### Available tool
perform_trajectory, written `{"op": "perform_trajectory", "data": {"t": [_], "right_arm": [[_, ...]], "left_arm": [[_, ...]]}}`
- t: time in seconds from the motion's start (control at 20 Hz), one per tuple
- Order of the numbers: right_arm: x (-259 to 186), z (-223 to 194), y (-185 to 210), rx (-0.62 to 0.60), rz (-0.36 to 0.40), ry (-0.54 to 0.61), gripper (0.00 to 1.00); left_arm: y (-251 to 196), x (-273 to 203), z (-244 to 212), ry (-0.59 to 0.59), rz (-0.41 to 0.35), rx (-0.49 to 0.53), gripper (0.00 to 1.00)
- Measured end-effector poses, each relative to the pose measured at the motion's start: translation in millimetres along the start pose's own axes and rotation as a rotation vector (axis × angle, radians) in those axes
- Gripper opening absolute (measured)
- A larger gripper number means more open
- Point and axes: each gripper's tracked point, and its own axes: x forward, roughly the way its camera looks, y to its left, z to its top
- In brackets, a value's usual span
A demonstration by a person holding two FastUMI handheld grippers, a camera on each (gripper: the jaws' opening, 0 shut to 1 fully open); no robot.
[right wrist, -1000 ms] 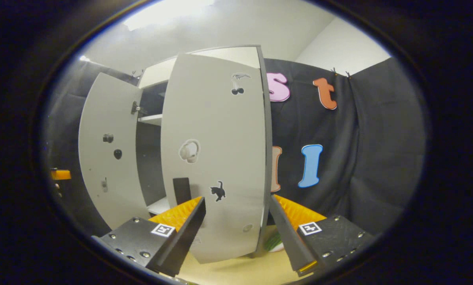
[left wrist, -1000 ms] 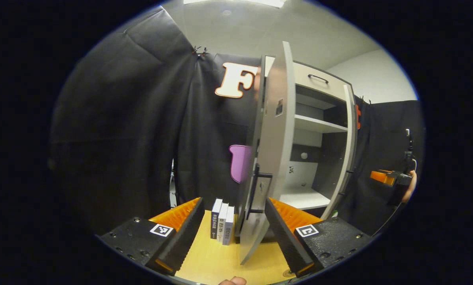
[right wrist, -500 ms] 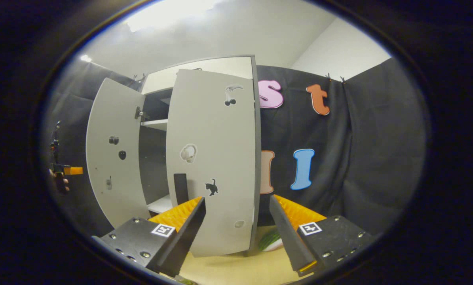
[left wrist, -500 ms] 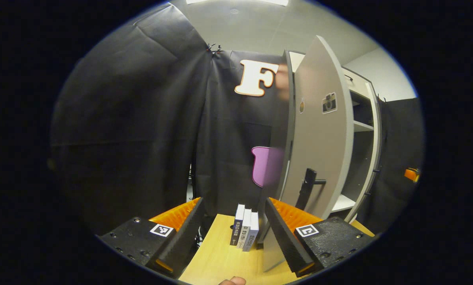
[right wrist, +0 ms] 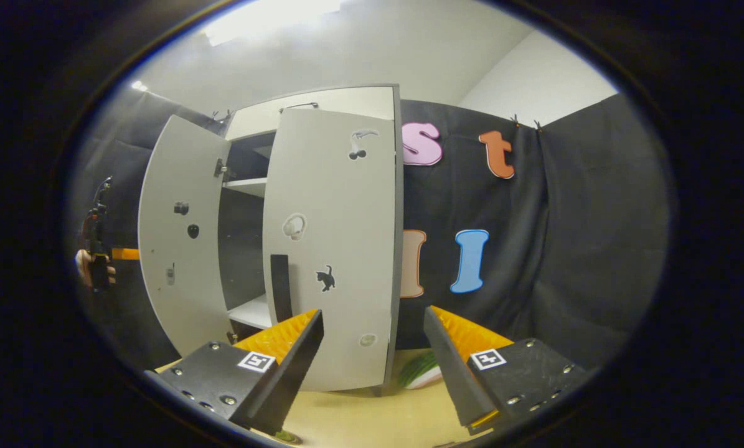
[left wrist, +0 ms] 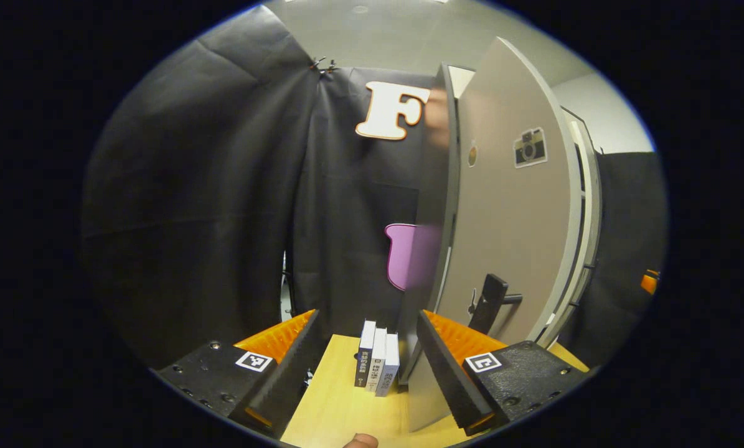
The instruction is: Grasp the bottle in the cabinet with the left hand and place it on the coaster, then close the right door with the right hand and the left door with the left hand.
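While both grippers' fingers gape empty, left gripper view catches books (left wrist: 376, 366); right gripper view, left door (right wrist: 182, 236) ajar.

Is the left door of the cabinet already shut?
No, partly open. In the right gripper view the left door stands swung out, and the shelf shows behind it.

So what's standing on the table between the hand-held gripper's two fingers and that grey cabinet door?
In the left gripper view, three upright books stand on the wooden table, just left of the left door.
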Motion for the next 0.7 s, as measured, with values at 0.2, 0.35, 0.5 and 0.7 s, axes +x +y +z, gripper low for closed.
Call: {"op": "perform_trajectory", "data": {"t": [0.2, 0.35, 0.5, 0.7], "right_arm": [[-9, -10, -4, 0.008, 0.007, -0.005, 0.98], [-15, -12, -5, 0.024, 0.016, -0.007, 0.98], [-20, -5, -6, 0.030, 0.017, -0.023, 0.97], [-26, 3, -5, 0.037, 0.017, -0.037, 0.98]], "left_arm": [[-32, -3, 9, -0.041, -0.036, 0.072, 0.89], [-44, -3, 1, -0.013, -0.054, 0.026, 0.89], [-64, -4, 1, -0.001, -0.076, 0.005, 0.87], [-88, -3, 1, -0.016, -0.076, 0.034, 0.93]]}}
